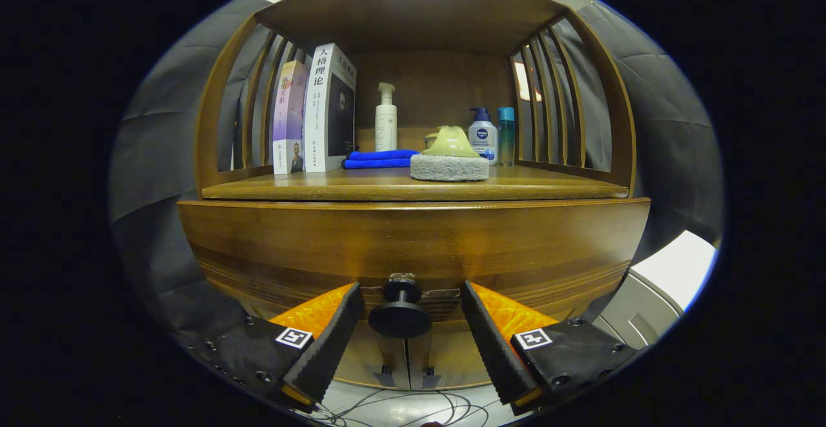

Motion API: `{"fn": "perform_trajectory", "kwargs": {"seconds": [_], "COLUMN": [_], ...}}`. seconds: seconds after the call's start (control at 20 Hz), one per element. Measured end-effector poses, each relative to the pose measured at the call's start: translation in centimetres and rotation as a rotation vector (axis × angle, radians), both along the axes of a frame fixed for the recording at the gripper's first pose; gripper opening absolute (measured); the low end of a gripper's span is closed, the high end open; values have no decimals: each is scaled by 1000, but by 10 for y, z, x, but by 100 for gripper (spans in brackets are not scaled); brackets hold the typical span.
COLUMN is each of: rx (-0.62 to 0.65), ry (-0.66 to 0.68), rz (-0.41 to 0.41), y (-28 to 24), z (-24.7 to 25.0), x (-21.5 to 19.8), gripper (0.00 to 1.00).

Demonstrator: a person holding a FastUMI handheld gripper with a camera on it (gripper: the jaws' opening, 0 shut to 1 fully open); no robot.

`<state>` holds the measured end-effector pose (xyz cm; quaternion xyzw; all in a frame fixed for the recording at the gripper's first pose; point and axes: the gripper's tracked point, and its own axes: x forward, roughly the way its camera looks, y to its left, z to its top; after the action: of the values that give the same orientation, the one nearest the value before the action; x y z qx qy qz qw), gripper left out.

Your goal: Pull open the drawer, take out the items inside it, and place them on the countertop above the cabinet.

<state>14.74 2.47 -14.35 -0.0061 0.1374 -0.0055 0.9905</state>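
Two tool (408, 333) fingers wide apart, nothing gripped, round knob (400, 316) between; closed drawer (413, 246) w/ contents hidden

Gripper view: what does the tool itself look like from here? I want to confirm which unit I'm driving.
The gripper has two wedge-shaped fingers with ribbed inner faces. Each finger sits on a dark block fastened with small screws, and each block carries a square black-and-white fiducial marker. The fingers stand open on either side of the drawer knob. Thin cables lie on the floor below.

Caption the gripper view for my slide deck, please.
Open gripper straddles the closed drawer's knob, not yet gripping.
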Motion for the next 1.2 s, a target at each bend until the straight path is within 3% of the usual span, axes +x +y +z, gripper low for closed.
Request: {"fn": "perform_trajectory", "kwargs": {"seconds": [0.7,1.2], "rx": [-11,-2], "ry": [-8,-159], "rz": [-15,-1], "y": [1,-30], "z": [0,94], "x": [24,-50], "gripper": [98,97]}}
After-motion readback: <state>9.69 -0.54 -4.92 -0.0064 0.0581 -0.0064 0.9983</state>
